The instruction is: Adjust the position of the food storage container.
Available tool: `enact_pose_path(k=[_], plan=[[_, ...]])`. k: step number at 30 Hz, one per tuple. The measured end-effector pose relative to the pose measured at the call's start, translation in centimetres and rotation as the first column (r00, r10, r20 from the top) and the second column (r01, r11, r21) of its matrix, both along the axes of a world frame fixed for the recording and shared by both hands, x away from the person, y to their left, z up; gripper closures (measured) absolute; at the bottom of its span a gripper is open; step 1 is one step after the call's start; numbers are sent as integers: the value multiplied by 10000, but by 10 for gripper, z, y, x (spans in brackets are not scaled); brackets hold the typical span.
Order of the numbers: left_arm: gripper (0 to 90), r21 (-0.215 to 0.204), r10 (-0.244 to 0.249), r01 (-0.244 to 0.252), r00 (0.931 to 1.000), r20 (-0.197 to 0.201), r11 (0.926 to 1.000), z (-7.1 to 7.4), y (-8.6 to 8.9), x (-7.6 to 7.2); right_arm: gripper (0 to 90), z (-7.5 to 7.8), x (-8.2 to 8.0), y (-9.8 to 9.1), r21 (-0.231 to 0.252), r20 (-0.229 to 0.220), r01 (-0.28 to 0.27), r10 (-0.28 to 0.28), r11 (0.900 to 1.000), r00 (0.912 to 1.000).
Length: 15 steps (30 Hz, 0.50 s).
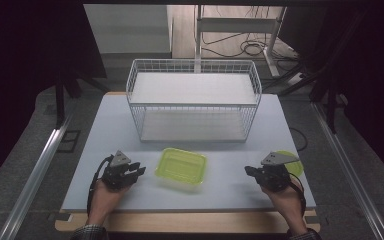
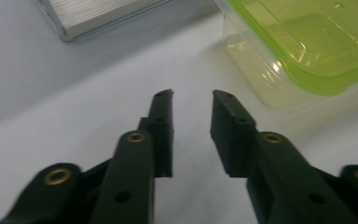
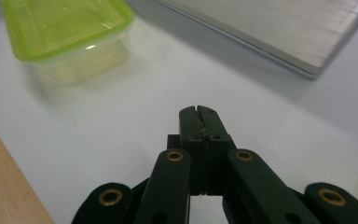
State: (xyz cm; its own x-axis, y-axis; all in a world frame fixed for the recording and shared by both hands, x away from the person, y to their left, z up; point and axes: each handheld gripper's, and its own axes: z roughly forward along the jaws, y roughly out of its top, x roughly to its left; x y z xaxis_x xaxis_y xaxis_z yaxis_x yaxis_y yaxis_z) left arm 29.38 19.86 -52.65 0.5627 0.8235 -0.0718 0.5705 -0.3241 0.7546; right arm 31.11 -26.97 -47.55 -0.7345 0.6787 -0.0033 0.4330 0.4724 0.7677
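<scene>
**Item: lidded container, set between two hand-held grippers**

Nearest the person: two forearms enter from the near table edge. The left gripper (image 1: 139,170) rests on the white table (image 1: 105,130), its jaws pointing across toward the middle; in the left gripper view they stand apart with bare tabletop in the gap and nothing touching either pad. The right gripper (image 1: 249,171) sits at the opposite near corner, its jaws pressed flat together on nothing, as the right gripper view shows.

Middle ground: the container (image 1: 181,169), clear-walled with a yellow-green lid seated on it, lies between the two grippers and touches neither. It is just beside the left fingertips and well apart from the right ones, so the left hand is the nearer. Its long axis runs roughly side to side across the table, slightly skewed. In the left gripper view its near corner lies ahead and to the right of the jaws (image 2: 289,51), off their line; a grasp would likely need a swing that way first.

A round yellow-green lid (image 1: 291,161) lies just behind the right gripper.

Farthest: a white wire basket (image 1: 194,100) stands upright at the back of the table, well apart from the container.
</scene>
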Motion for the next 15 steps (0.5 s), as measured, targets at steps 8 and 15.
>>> enact_pose_path(k=[8,15], plan=[[809,255,-545,545,9985,26,9982,0,-17,23,897,-6,1,21,65,-242,-433,434,9990,9988],[816,492,-1283,1286,9917,-85,9905,0,-34,24,896,-12,2,37,15,-558,-673,672,9977,9962]])
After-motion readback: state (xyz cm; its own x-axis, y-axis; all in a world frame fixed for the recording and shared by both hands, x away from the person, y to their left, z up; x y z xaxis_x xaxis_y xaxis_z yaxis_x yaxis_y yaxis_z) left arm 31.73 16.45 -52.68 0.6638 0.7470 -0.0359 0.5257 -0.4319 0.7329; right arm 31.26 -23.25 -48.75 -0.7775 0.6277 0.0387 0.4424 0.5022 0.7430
